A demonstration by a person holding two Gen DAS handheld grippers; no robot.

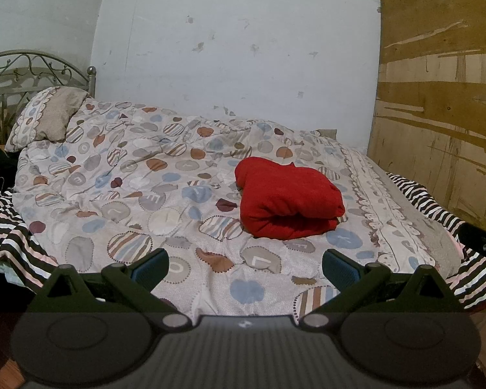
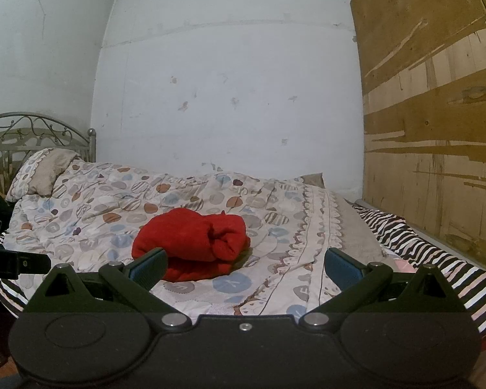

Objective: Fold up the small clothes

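Left wrist view: I look along my left gripper (image 1: 245, 267) toward a bed.
Left gripper state: I have its jaws spread wide with nothing between them; the blue pads (image 1: 150, 267) hang over the near edge of the quilt (image 1: 139, 175).
Red garment: folded into a thick bundle (image 1: 288, 199), lying on the quilt ahead and a little right of my fingers, well apart from them.
Bedding: patterned quilt with dots and letters, a pillow (image 1: 45, 116) at the far left by the metal headboard (image 1: 26, 71), a striped sheet (image 1: 437, 207) showing at the edges.
Right side: a worn wooden board (image 1: 444, 97) leans against the wall.

Right wrist view: I see the same bed from my right gripper (image 2: 245, 265).
Right gripper state: fingers wide apart and holding nothing.
Red garment: the bundle (image 2: 191, 243) sits ahead and left of centre; my left finger pad (image 2: 149, 265) overlaps its near edge in the picture, and I cannot tell whether they touch.
Far left: part of my other gripper's body (image 2: 13, 262) shows.
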